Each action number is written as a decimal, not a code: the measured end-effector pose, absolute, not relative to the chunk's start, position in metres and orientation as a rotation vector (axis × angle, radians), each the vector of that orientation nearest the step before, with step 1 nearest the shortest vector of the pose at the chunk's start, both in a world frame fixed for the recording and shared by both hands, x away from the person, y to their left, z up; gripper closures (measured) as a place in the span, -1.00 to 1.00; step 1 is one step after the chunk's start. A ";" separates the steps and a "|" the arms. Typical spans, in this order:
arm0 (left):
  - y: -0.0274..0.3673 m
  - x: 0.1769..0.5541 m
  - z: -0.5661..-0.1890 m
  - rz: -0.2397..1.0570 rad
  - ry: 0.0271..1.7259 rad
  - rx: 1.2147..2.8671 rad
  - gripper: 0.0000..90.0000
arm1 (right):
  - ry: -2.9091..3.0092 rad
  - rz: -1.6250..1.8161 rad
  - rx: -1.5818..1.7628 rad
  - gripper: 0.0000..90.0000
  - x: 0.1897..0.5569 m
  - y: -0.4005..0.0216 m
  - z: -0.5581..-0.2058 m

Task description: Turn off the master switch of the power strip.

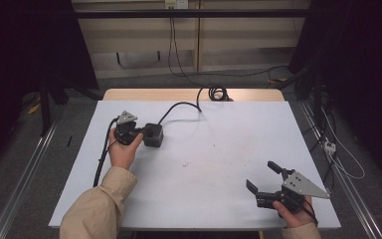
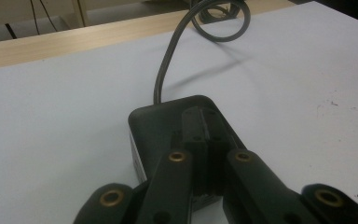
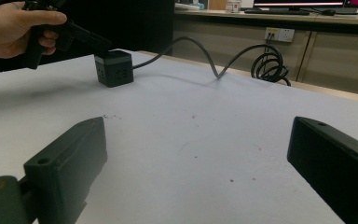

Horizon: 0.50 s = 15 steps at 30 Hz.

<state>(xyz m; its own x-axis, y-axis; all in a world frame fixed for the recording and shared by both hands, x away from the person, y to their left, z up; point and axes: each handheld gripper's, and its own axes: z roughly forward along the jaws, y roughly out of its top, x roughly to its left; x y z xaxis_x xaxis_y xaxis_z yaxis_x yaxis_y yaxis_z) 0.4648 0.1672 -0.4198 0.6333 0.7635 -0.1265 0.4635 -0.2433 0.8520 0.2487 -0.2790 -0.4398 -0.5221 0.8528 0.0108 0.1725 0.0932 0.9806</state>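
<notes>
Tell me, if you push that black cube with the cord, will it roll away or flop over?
Probably neither. The black cube has flat sides and sits squarely on the white table, so it would likely slide, not roll. Its grey cord looks bendy, curving and coiling at the far edge, so it would probably drag behind and tug a little. The cube itself looks stiff and solid.

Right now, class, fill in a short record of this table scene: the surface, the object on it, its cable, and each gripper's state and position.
surface: white table top, wooden strip at the far edge
object: dark cube power block, far left part of the table
cable: grey cable runs from the block to a coil at the far edge
left gripper: shut, its tip resting on top of the block
right gripper: open, near right corner, holding nothing, fingers wide apart
</notes>
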 end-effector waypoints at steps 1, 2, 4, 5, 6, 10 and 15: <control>0.169 0.465 -0.420 0.386 0.969 1.896 1.00 | 1.780 1.470 1.010 -0.90 0.249 -0.279 -0.440; 0.169 0.465 -0.419 0.383 0.972 1.883 0.99 | 1.780 1.470 1.009 -0.90 0.249 -0.279 -0.440; 0.171 0.464 -0.418 0.376 0.980 1.871 0.93 | 1.782 1.470 1.010 -0.90 0.250 -0.278 -0.440; 0.172 0.464 -0.417 0.376 0.979 1.866 0.92 | 1.783 1.471 1.010 -0.90 0.250 -0.278 -0.440; 0.174 0.463 -0.415 0.380 0.976 1.863 0.90 | 1.784 1.470 1.008 -0.90 0.250 -0.278 -0.440; 0.176 0.462 -0.412 0.371 0.977 1.846 0.78 | 1.785 1.473 1.009 -0.90 0.250 -0.278 -0.440; 0.178 0.462 -0.410 0.365 0.984 1.852 0.60 | 1.786 1.470 1.006 -0.90 0.250 -0.277 -0.440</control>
